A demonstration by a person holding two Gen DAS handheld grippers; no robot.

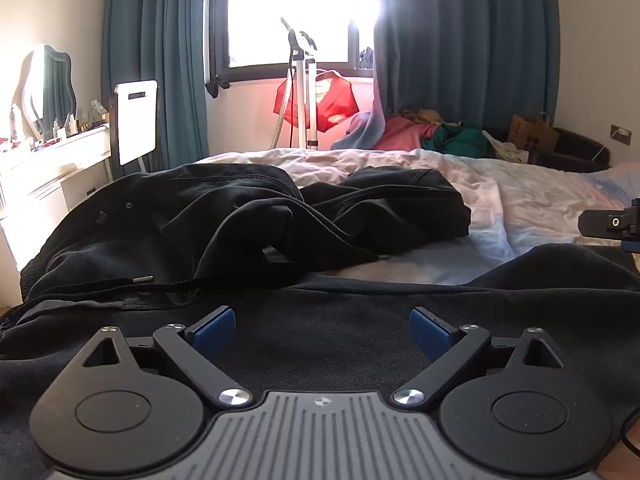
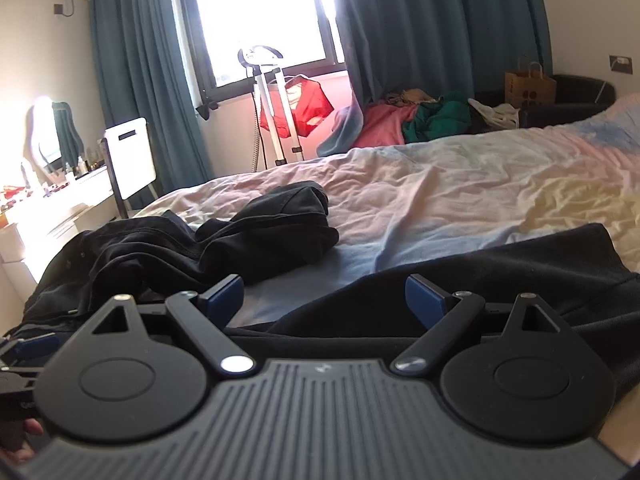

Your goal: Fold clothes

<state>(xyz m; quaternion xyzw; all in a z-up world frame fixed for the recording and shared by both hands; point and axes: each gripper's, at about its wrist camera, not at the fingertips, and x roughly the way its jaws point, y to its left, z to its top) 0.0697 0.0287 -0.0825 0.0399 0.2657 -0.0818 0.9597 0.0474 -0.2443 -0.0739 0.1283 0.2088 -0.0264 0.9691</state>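
Both tongs, left gripper (image 1: 322, 330) and right gripper (image 2: 324, 300), gape released over soft, limp black garment (image 1: 340, 320); pinch its edge ahead.

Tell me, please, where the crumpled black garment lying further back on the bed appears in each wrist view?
Left wrist view: the crumpled black garment fills the centre-left, just beyond the open left hand-held gripper.
Right wrist view: it sits left of centre, above the open right hand-held gripper.
Shared landmark: the red cloth on the white stand under the window.
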